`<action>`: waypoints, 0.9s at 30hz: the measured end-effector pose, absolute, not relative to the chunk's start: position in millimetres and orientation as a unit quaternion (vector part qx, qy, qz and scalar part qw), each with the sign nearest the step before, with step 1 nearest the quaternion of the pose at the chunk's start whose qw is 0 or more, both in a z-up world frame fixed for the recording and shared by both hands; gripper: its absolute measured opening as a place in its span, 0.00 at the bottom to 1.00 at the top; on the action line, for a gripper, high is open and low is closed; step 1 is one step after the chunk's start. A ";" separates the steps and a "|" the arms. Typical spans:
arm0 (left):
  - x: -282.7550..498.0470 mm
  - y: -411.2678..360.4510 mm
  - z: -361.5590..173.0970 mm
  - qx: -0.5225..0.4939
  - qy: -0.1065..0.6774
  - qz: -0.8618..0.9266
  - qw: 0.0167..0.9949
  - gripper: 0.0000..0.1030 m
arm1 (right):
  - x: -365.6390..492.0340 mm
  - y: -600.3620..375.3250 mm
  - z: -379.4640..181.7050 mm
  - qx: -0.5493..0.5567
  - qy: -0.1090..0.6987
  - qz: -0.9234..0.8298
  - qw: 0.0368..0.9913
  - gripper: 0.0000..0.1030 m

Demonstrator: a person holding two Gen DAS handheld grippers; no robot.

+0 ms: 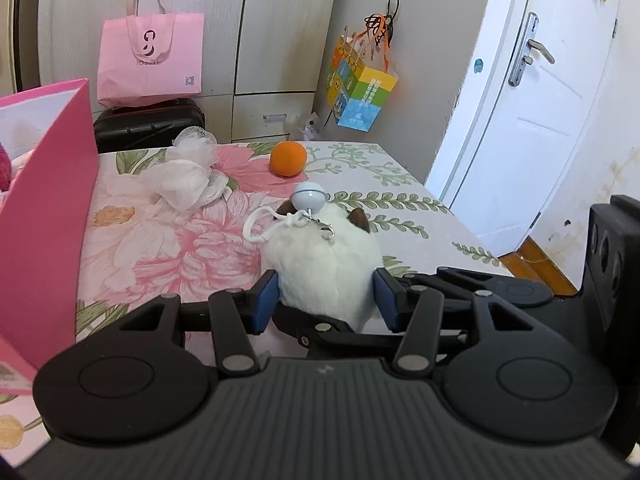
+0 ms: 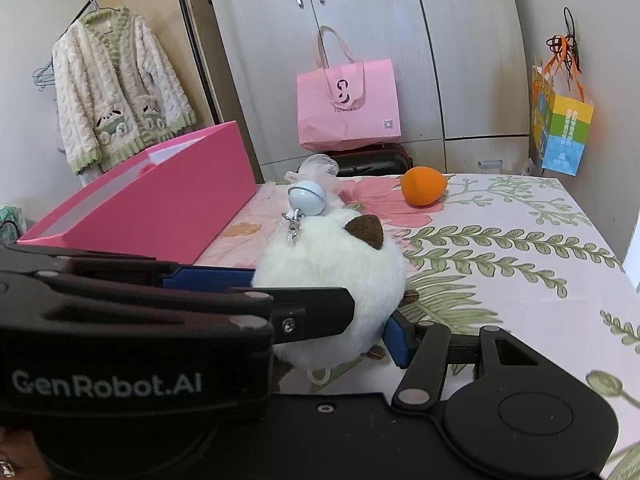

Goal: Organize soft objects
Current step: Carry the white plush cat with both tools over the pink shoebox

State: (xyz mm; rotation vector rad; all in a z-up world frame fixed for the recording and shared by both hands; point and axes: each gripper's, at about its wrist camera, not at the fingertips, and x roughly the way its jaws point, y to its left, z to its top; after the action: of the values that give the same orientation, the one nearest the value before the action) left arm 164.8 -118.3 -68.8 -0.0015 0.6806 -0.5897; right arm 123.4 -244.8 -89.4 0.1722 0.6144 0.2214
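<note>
A round white plush toy (image 1: 324, 264) with brown ears, a pale blue bell (image 1: 307, 196) and a white loop hangs just above the floral bedsheet (image 1: 160, 248). My left gripper (image 1: 326, 300) is shut on it, blue pads pressing both sides. In the right wrist view the same plush (image 2: 332, 264) sits in my right gripper (image 2: 320, 332); its right pad (image 2: 396, 340) presses the toy, and its left finger is hidden behind the left gripper's body. An orange ball (image 1: 288, 158) and a white mesh pouf (image 1: 188, 176) lie further back. An open pink box (image 2: 160, 204) stands to the left.
A pink tote bag (image 2: 348, 104) rests on a black suitcase (image 1: 148, 126) before the wardrobe. A colourful bag (image 1: 360, 88) hangs on the wall beside the white door (image 1: 532, 92). A fluffy cardigan (image 2: 116, 92) hangs at the left. The bed's right edge (image 1: 460, 224) drops off.
</note>
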 end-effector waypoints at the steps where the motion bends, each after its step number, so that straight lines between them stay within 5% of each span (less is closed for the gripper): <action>1: 162.2 -117.5 -68.0 -0.002 0.329 -0.284 0.901 0.49 | 121.2 -243.5 -88.3 0.083 0.301 0.109 0.944 0.61; 27: 57.3 -42.2 -8.5 -0.030 0.338 -0.220 0.915 0.48 | 44.8 -174.7 -26.0 0.026 0.333 0.210 0.919 0.61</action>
State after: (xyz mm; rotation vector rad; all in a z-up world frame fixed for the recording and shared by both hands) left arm 57.3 -42.2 -8.5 -0.0611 0.6949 -0.4533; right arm 44.8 -174.7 -26.0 0.0535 0.6837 0.4317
